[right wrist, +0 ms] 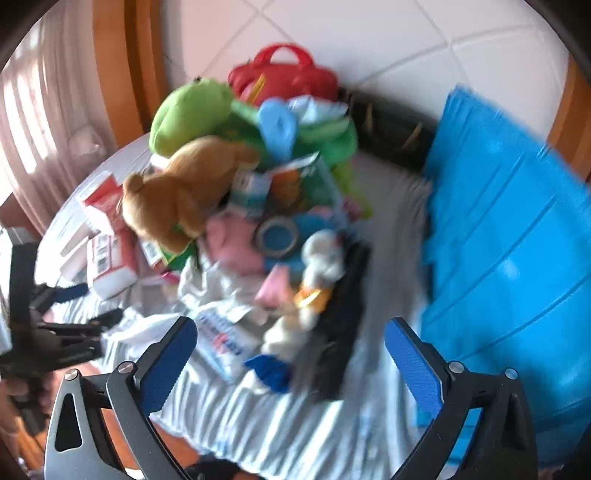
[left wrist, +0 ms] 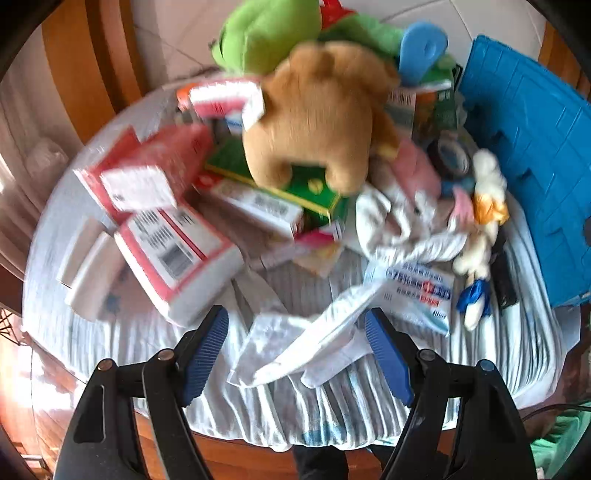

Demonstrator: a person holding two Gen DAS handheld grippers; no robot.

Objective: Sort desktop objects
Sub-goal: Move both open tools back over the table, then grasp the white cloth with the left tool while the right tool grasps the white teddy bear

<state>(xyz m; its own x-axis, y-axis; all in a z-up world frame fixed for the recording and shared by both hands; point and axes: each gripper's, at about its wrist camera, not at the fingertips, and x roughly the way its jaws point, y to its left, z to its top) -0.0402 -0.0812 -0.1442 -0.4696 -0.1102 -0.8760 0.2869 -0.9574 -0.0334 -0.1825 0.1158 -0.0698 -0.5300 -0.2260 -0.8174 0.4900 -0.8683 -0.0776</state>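
Observation:
A heap of objects lies on a white cloth-covered table [left wrist: 258,413]. A brown teddy bear [left wrist: 317,114] sits on a green box [left wrist: 310,192], with a green plush frog [left wrist: 266,33] behind. Red-and-white boxes [left wrist: 173,247] lie left. A white duck plush [left wrist: 484,206], tape roll [right wrist: 277,236] and a blue-printed packet [left wrist: 421,291] lie right. My left gripper [left wrist: 297,332] is open and empty above crumpled white plastic bags [left wrist: 306,343]. My right gripper [right wrist: 291,350] is open and empty above the duck plush [right wrist: 317,266] and a black object [right wrist: 343,325].
A blue plastic crate [left wrist: 535,155] stands at the right edge of the table, also in the right wrist view [right wrist: 509,251]. A red bag [right wrist: 284,74] sits at the back. The left gripper [right wrist: 74,314] shows at the left of the right wrist view.

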